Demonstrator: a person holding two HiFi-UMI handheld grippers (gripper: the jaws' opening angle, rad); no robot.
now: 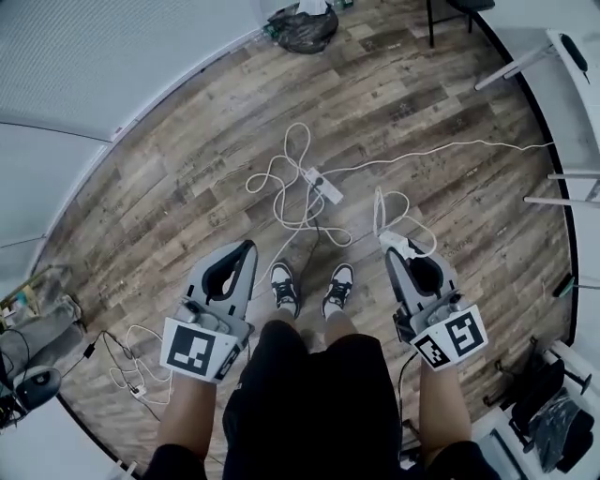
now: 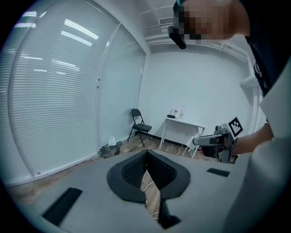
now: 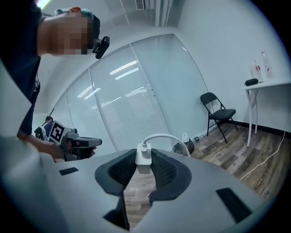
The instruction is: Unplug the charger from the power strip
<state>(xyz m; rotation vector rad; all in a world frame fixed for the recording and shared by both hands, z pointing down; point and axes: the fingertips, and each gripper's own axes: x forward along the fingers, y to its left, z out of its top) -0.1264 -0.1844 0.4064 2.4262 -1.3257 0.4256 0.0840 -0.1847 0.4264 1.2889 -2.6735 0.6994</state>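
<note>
From the head view I look down at a white power strip (image 1: pixel 324 186) lying on the wooden floor among looped white cables (image 1: pixel 281 178). My right gripper (image 1: pixel 395 246) is raised well above the floor and is shut on the white charger (image 1: pixel 393 240). In the right gripper view the charger (image 3: pixel 143 159) sits between the pads, and its cord (image 3: pixel 166 137) arcs away from its top. My left gripper (image 1: pixel 249 247) is held up at the left, its tips together with nothing between them (image 2: pixel 146 154). The charger is clear of the strip.
The person's shoes (image 1: pixel 286 286) stand just short of the strip. A long white cable (image 1: pixel 450 148) runs right from it. A dark bag (image 1: pixel 302 26) lies by the far wall, and a folding chair (image 2: pixel 139 122) and white table (image 2: pixel 182 122) are beyond. Loose wires (image 1: pixel 131 370) lie at the lower left.
</note>
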